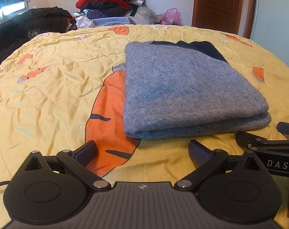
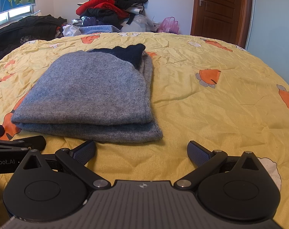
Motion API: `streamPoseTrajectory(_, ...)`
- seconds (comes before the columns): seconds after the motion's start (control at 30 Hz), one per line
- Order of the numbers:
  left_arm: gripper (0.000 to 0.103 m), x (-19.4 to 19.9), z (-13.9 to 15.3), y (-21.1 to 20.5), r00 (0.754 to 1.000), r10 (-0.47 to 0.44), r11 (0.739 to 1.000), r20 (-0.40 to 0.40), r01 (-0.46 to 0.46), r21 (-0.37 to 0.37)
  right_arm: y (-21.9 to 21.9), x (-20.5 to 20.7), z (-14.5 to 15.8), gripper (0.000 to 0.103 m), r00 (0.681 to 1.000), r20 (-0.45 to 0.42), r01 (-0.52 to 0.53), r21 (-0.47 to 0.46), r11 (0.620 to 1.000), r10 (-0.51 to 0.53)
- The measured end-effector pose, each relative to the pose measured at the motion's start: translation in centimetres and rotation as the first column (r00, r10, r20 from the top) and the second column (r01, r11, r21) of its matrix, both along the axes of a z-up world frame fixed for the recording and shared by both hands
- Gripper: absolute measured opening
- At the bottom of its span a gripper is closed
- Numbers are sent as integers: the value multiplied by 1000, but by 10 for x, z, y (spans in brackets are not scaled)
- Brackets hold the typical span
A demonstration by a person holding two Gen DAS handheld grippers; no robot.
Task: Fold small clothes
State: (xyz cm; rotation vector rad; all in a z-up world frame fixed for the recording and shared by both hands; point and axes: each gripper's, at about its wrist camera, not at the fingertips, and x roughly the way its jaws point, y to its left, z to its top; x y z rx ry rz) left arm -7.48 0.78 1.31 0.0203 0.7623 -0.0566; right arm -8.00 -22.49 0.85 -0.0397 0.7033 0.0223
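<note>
Grey knit, soft and slightly fuzzy, makes up the folded sweater (image 1: 184, 87), which lies as a neat rectangular stack on the yellow quilt (image 1: 49, 76). Two thick layers show along its near edge, the upper one set a little back from the lower. At its far end a dark navy part (image 2: 129, 54) pokes out from under the grey top layer. The stack covers part of a large orange carrot print (image 1: 108, 126) on the quilt.

Just short of the near edge, the left gripper (image 1: 142, 153) hovers with its fingers spread wide and nothing between them. The right gripper (image 2: 141, 152) is beside it, likewise wide open and empty, lined up with the sweater's right corner.

Beyond the bed rises a heap of red and black clothes (image 2: 110, 5), with a pink plastic bag (image 2: 168, 25) and a brown wooden door (image 2: 220, 7) to the right.
</note>
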Motion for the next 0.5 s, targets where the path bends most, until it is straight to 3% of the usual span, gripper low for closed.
streamPoseTrajectory(0.5, 103, -2, -1, -1, 1000, 3, 1000, 16, -3, 0, 0, 0, 0, 103, 1000, 0, 0, 0, 1000, 0)
